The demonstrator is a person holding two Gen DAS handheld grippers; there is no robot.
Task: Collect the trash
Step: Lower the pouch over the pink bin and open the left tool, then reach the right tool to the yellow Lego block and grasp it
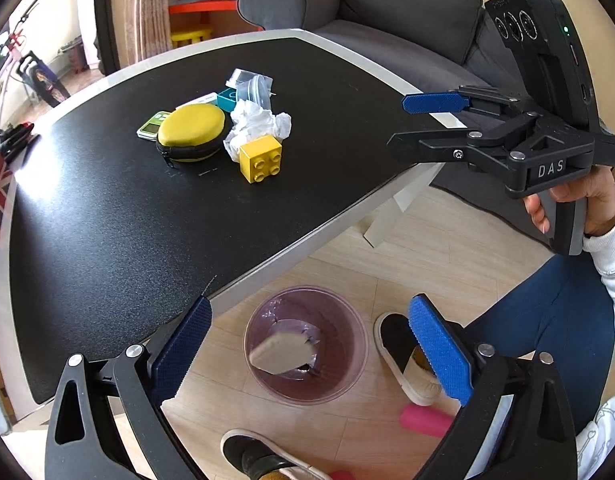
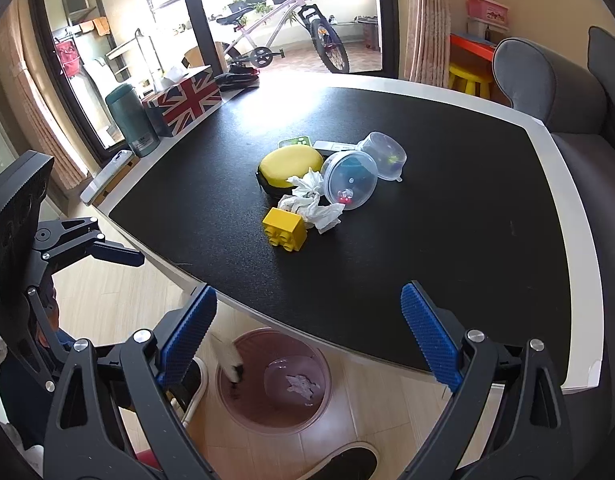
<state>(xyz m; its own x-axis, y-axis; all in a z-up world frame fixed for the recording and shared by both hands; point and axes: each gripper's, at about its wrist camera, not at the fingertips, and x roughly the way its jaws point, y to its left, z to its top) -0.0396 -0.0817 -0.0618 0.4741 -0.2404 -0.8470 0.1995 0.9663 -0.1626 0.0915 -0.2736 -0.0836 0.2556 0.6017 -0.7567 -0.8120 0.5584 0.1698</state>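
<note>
A crumpled white tissue (image 1: 256, 125) (image 2: 313, 203) lies on the black table (image 1: 107, 220) (image 2: 447, 240) among other items. A purple trash bin (image 1: 305, 346) (image 2: 273, 380) stands on the floor by the table's near edge. A beige-and-black piece (image 1: 283, 351) is in mid-air over the bin; it shows blurred at the bin's left rim in the right wrist view (image 2: 227, 360). My left gripper (image 1: 309, 348) is open and empty above the bin. My right gripper (image 2: 307, 344) (image 1: 395, 124) is open and empty over the table's edge.
On the table: a yellow toy brick (image 1: 260, 159) (image 2: 285, 231), a yellow round case (image 1: 191, 132) (image 2: 289, 168), clear plastic containers (image 2: 349, 184), a Union Jack tissue box (image 2: 183, 100), a green bottle (image 2: 131, 120). A grey sofa (image 1: 387, 20) stands beyond. The person's feet (image 1: 403, 356) are by the bin.
</note>
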